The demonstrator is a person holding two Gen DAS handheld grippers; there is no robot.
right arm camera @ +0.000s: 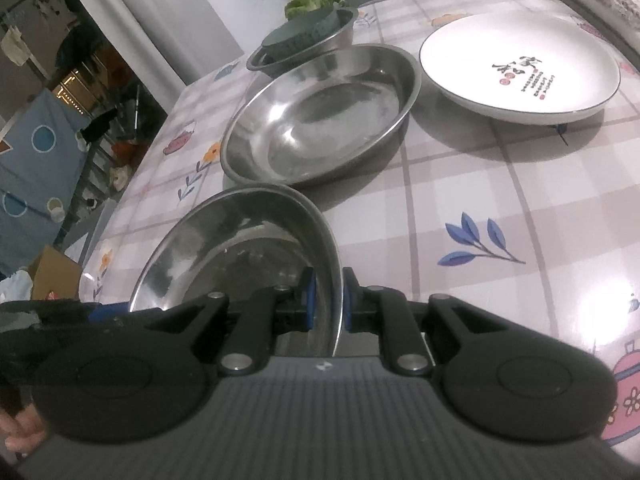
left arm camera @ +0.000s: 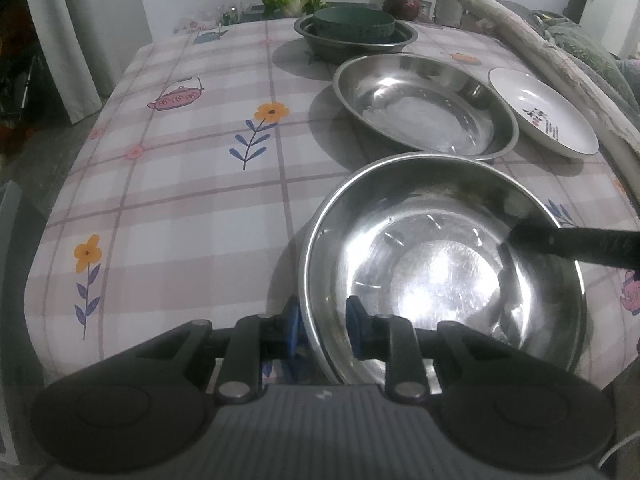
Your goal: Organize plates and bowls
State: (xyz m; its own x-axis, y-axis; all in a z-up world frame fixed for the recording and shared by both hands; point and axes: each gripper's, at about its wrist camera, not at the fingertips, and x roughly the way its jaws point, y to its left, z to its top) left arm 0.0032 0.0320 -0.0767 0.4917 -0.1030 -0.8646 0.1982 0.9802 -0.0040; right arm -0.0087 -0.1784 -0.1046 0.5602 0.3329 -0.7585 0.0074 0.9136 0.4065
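**Entry: steel bowl, two-handed grip at the near counter edge**

Item: steel bowl [left arm camera: 440, 264], sitting nearest on the checked counter [left arm camera: 168, 184]. Left gripper [left arm camera: 322, 334] is pinching its near rim, fingers [left arm camera: 356, 332] clamped either side; right gripper [right arm camera: 328, 300] is clamping the opposite rim likewise.

Neighbours: wide steel dish [left arm camera: 424, 104] just behind; white plate [right arm camera: 520, 64] beside that; green bowl [left arm camera: 354, 22] nested in a far steel basin [left arm camera: 404, 38].

Step, judged: picking up for stacking. Next move is probably calling for a level lift by both hands together, then carrying toward the dish or basin.

Tablecloth [left arm camera: 180, 200] left side free; steel dish [left arm camera: 424, 108], white plate [left arm camera: 544, 112] crowd right.
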